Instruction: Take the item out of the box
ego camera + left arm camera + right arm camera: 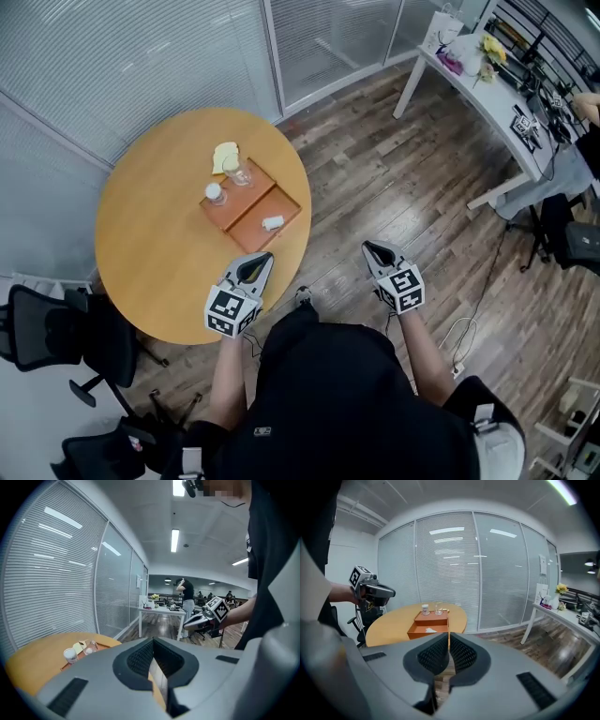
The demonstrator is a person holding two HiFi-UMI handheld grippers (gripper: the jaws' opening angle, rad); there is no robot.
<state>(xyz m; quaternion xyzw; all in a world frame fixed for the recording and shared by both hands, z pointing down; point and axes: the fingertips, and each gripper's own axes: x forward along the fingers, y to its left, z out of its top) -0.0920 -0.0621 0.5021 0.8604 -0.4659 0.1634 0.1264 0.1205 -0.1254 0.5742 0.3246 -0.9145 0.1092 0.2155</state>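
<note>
Pointing toward the round wooden table [159, 253], the left gripper [261, 259] hangs over the table's edge at 5 o'clock, its jaws pressed together with nothing between them. The right gripper [375, 249] is at 3 o'clock from it, above the plank floor [394, 178], its jaws likewise closed and empty. The open orange box [248, 199] lies on the table at 12 o'clock from the left gripper, apart from both grippers. The small white item [273, 223] lies in the box's 5 o'clock half. A white-capped jar [215, 193] and a clear glass [240, 174] stand in the other half, with a yellow piece [225, 156] just beyond at 12 o'clock.
</note>
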